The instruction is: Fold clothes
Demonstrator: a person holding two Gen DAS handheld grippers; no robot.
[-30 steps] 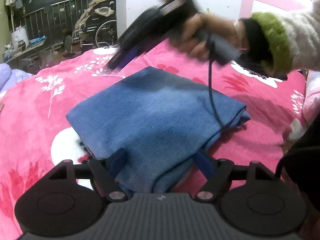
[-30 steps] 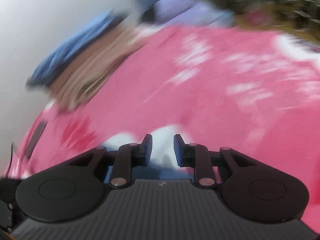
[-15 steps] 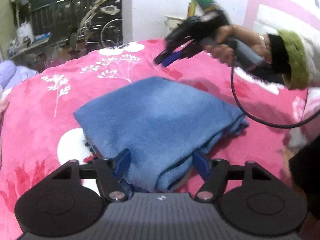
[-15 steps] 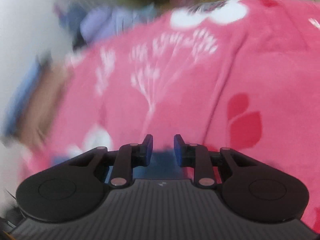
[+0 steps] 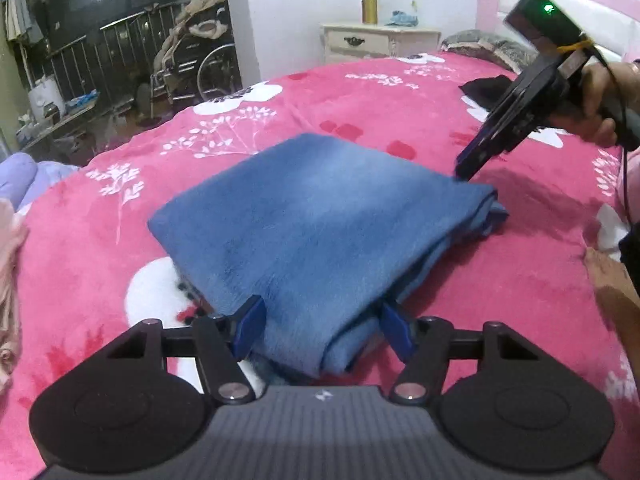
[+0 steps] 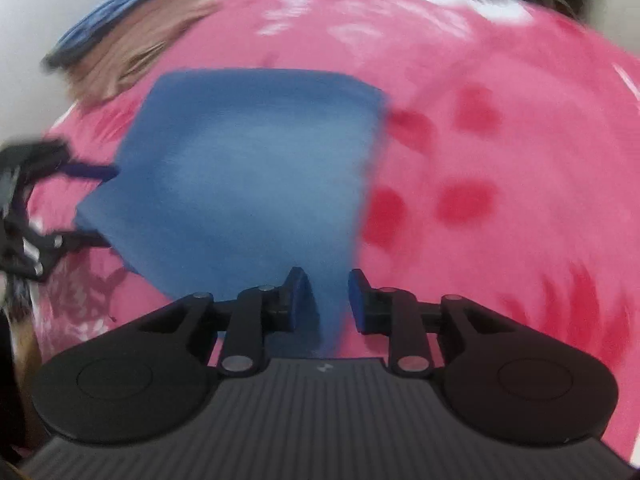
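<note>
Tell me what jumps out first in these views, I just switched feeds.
The folded blue garment dominates, lying mid-bed on the pink floral blanket. The left tongs straddle its near corner, open. The right tongs, also open, sit at its far corner; that view is motion-blurred.

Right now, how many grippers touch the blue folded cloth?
2: the left gripper straddles the blue folded cloth at its near corner; the right gripper meets its far corner.

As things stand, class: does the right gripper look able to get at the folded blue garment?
Probably yes: the right gripper is open astride a corner of the blue garment, with nothing between them, though that view is blurred.
</note>
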